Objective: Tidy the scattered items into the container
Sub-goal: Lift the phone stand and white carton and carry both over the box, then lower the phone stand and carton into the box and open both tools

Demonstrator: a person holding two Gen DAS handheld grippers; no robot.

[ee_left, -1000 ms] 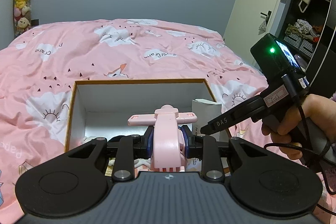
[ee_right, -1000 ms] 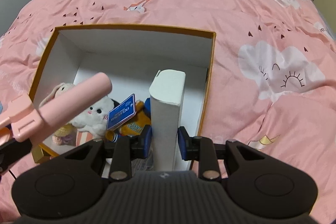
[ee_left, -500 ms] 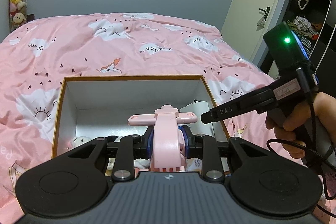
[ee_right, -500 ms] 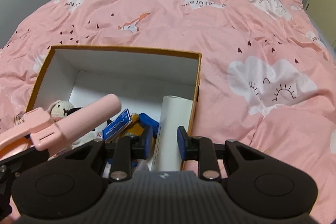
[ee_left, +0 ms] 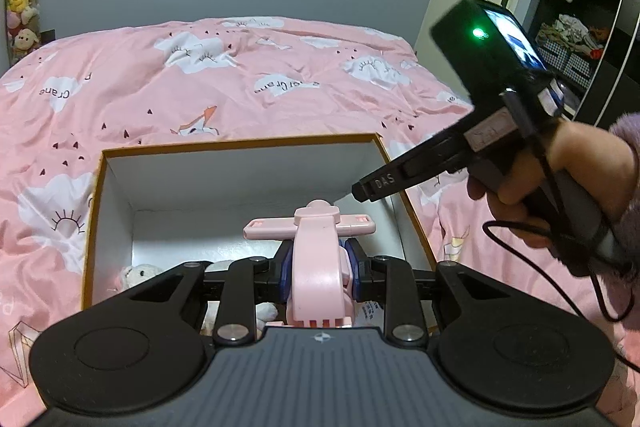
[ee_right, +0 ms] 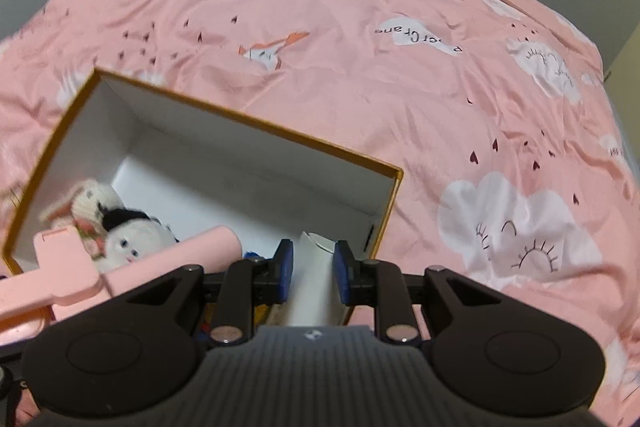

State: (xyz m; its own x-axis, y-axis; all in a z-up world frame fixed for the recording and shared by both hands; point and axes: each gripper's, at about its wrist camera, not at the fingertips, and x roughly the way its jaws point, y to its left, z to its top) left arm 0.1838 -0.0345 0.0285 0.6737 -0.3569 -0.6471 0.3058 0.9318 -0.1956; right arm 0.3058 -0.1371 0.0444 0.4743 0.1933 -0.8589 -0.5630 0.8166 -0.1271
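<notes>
The left hand-held gripper [ee_left: 318,263], squeezed tight on the pink toy [ee_left: 318,259] over the box's [ee_left: 240,143] near side, should go low before letting go, while the right hand-held gripper [ee_right: 313,265] sits apart around the white box [ee_right: 314,281].

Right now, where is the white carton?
In the right wrist view, the white carton sits between the right gripper fingers, inside the box at its right wall, beside the pink tool.
</notes>
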